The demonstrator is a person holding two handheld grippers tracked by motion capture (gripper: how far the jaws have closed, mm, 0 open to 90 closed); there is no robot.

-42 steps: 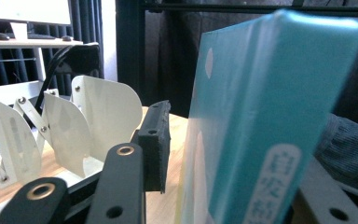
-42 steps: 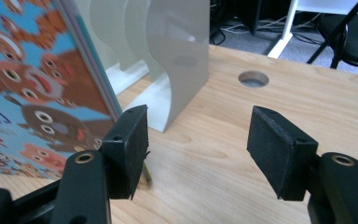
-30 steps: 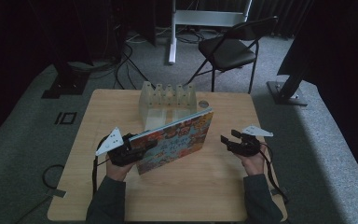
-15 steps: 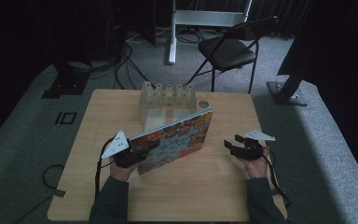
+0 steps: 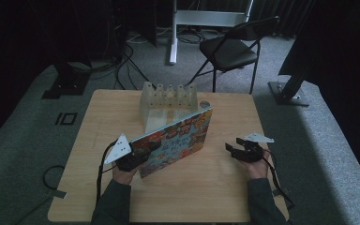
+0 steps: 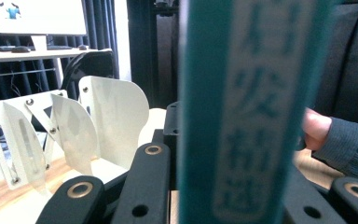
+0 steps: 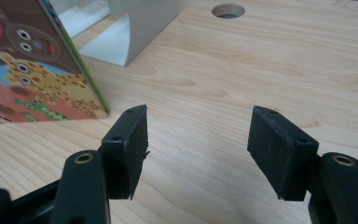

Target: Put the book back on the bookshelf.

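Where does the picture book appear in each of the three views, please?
High view: the book stands tilted at table centre, its left end in the left tongs.
Left gripper view: its teal spine stands upright, close up, right of centre.
Right gripper view: its cover corner is at upper left.
Shared landmark: the white rack behind the book.

We see the left gripper point(image 5: 143, 151) with its jaws just closed on the spine end of the picture book point(image 5: 176, 139), which now stands between them. The right gripper point(image 5: 234, 151) sits lower than before, closer to the table point(image 5: 225, 197) near its right edge, jaws apart over bare wood.
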